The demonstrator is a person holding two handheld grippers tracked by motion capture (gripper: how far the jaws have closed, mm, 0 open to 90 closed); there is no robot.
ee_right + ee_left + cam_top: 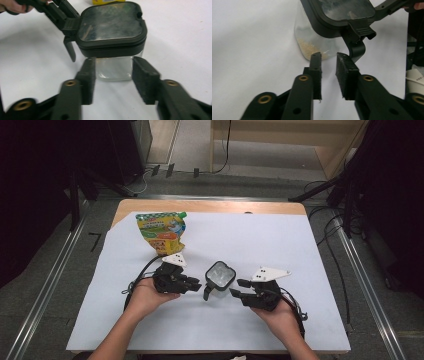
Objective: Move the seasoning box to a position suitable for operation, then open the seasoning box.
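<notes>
High view: jar [220,275] mid-counter [280,250], between left hand-held gripper [192,284] and right hand-held gripper [237,288]; pouch [161,232] behind.
Left gripper view: jaws apart, near latch [359,37].
Right gripper view: jaws apart, flanking the glass; close squarely below lid [111,23] before unlatching.

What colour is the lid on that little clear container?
Black, with a see-through window, on the container. The lid shows best in the right gripper view.

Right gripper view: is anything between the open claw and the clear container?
Nothing visible. The right claw is open, facing the clear container across bare white table cover. The left claw is at the lid's latch side.
</notes>
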